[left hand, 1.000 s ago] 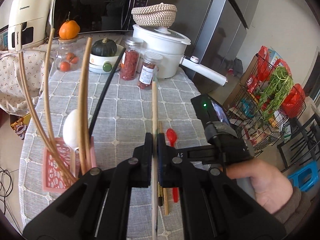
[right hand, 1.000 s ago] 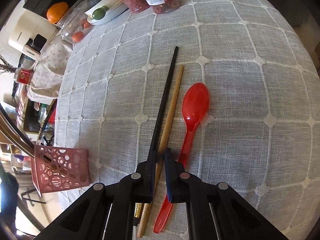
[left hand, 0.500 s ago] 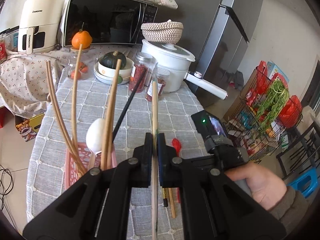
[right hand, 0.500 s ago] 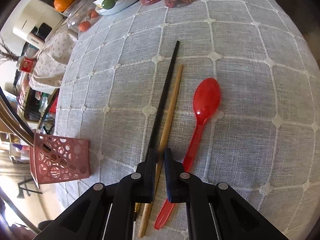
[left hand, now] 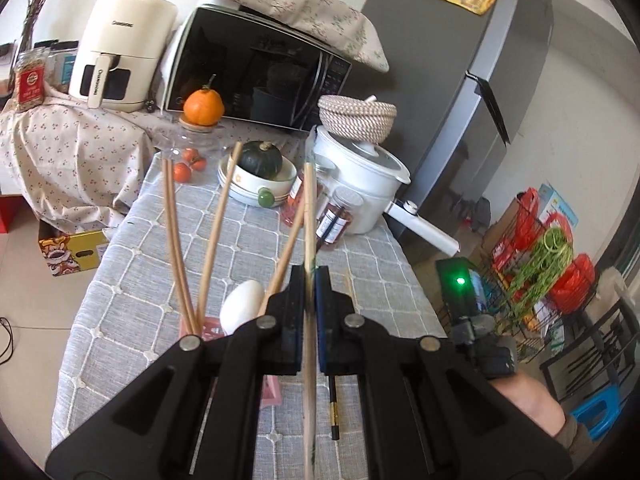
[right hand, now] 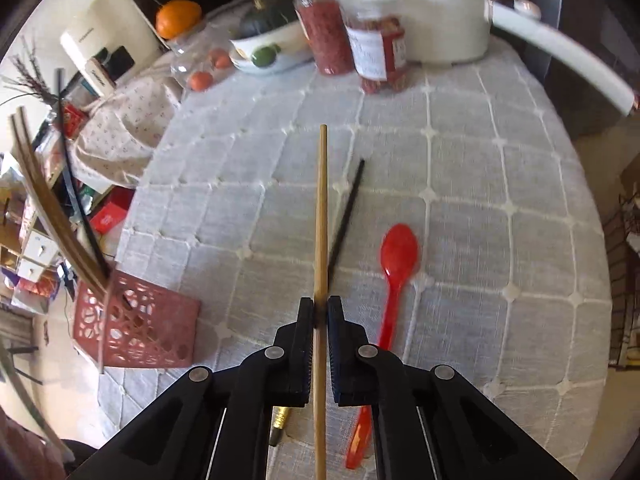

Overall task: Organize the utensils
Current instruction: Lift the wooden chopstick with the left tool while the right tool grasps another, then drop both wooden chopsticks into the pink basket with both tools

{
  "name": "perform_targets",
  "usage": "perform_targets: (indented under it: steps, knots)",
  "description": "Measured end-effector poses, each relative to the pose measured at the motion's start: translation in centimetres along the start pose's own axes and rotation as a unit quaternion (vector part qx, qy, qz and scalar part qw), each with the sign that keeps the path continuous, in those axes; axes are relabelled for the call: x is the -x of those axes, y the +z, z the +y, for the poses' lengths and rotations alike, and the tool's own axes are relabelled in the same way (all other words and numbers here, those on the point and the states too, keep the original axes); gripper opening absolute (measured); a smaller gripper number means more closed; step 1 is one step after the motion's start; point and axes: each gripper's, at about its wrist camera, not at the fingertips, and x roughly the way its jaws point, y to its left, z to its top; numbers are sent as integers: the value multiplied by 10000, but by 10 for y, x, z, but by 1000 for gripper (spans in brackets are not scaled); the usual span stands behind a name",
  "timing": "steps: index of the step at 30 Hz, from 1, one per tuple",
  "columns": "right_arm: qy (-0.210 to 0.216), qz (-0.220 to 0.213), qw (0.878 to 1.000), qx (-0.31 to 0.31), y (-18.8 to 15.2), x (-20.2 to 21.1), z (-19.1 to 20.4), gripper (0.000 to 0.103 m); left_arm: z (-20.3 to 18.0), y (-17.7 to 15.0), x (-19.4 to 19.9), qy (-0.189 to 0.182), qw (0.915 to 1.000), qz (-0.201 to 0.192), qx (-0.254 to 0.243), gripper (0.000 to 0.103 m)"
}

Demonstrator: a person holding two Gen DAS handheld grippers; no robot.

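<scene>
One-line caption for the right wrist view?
Right gripper shut on a wooden chopstick above the table; black chopstick and red spoon lie there.

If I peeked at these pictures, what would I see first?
Probably the wooden chopstick sticking straight out of the right gripper, whose jaws are shut on it, above the grey checked tablecloth. Just right of it, a bright red spoon lies flat beside a black chopstick. To the left stands a pink holder with more chopsticks poking out.
</scene>
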Motion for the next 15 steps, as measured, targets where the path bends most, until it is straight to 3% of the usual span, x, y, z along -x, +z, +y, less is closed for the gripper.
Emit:
perform_targets:
  steps: [9,15]
  knots:
    - [46,-1158,9917,557,2,54,27,6,17,10,12,190,9980,-554,224,6]
    - [506,-2233,9681,1016,-3,104,53,6,30,7,8,324,9937,-1043,258,6]
